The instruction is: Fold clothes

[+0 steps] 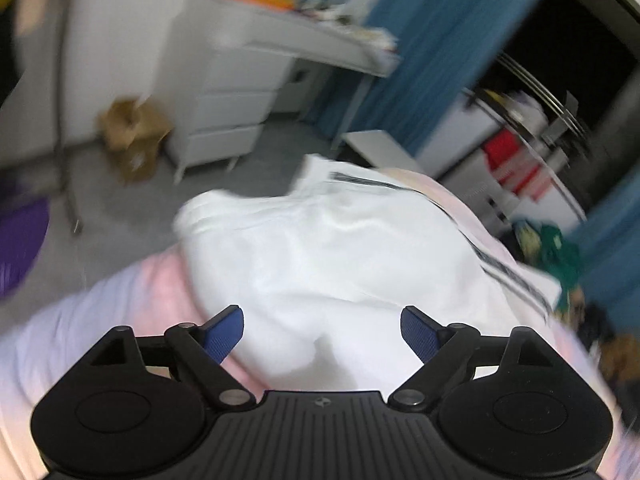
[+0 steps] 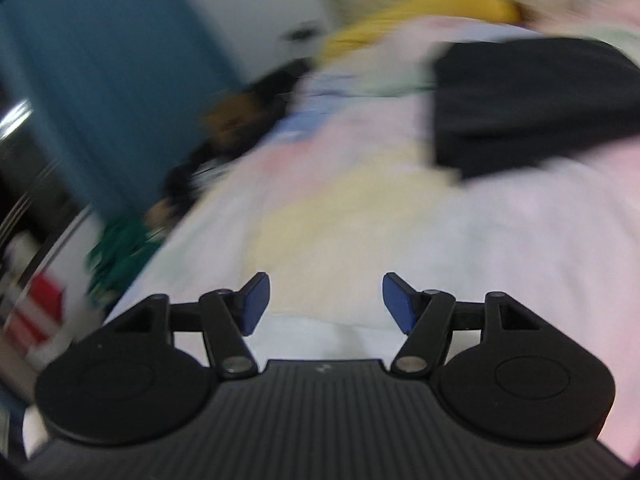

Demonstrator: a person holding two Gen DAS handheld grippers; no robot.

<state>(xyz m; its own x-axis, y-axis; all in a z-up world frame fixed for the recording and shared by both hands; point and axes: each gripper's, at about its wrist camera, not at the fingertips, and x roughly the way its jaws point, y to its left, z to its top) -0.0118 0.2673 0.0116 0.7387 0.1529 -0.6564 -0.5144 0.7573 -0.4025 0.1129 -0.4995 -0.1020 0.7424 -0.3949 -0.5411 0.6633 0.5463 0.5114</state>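
A white garment [image 1: 328,248] with dark side stripes lies spread on the pastel pink bedspread [image 1: 132,304]. My left gripper [image 1: 322,334] is open and empty just above its near part, blue pads wide apart. In the right wrist view my right gripper [image 2: 326,304] is open and empty over the pastel pink and yellow bedspread [image 2: 340,216]. A black garment [image 2: 528,108] lies folded at the far right of the bed. A yellow cloth [image 2: 424,4] lies at the bed's far end. Both views are blurred.
A white drawer unit [image 1: 228,108] and desk stand beyond the bed, with a cardboard box [image 1: 132,136] on the grey floor. Blue curtains [image 1: 432,52] hang at the back. Green and dark clothes [image 2: 120,252] lie heaped beside the bed's left edge.
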